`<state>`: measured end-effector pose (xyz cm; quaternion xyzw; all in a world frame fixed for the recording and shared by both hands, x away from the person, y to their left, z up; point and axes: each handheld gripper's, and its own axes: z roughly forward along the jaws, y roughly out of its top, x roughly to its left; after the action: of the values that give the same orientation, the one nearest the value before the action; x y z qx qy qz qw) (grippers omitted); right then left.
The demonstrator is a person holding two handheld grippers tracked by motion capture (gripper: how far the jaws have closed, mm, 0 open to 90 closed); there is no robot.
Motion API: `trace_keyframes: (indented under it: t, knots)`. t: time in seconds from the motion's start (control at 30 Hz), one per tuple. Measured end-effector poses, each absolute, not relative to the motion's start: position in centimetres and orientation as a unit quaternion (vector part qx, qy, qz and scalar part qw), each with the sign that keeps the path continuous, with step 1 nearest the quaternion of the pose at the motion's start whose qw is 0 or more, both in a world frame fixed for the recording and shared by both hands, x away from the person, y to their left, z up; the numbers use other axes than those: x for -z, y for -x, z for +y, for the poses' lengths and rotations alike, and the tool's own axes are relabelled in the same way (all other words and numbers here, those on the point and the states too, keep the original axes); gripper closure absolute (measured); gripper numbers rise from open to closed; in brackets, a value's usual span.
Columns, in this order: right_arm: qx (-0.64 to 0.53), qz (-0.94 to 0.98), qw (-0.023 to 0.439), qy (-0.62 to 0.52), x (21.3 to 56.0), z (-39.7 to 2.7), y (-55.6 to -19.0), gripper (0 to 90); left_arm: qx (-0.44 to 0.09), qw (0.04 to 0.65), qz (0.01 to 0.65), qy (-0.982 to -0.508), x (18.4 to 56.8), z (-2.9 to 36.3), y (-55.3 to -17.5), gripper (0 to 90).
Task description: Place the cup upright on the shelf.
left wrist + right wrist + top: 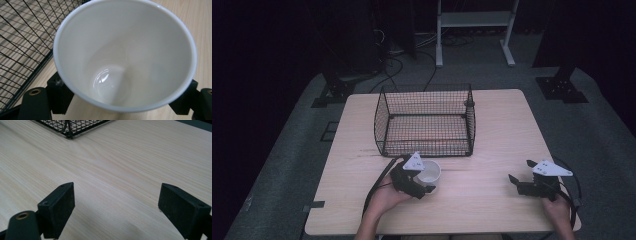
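Observation:
A white cup [430, 171] stands upright on the wooden table [492, 130], just in front of the black wire basket [424, 146]. My left gripper [424, 181] is shut on the cup. In the left gripper view its black pads [59, 92] press on both sides of the cup [125, 55], whose inside is empty and glossy. My right gripper [518, 171] rests low over the table at the front right, held by a hand. In the right gripper view it [116, 207] stands open, with bare wood between its pads [59, 205].
The wire basket [22, 37] is open-topped and close to the cup on its far side. A corner of the basket [71, 127] lies ahead of the right gripper. Cables trail from both grippers. The table's front edge is near both hands.

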<state>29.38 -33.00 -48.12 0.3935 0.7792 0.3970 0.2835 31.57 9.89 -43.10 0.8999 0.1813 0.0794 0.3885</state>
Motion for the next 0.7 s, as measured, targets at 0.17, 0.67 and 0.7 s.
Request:
trace_keyframes:
  t: [0.17,0.67,0.7]
  knots:
    - [-0.398,0.778,0.282,-0.396,48.1,-33.1,-29.4,13.1,-0.084,0.398,0.177,-0.896,42.2,9.9,-31.7,21.4]
    - [-0.405,0.774,0.280,-0.398,48.1,-33.2,-29.4,13.1,-0.091,0.400,0.170,-0.896,40.4,10.3,-32.1,21.4]
    - [-0.405,0.774,0.280,-0.398,48.1,-33.2,-29.4,13.1,-0.091,0.401,0.170,-0.896,40.3,10.3,-32.2,21.4]
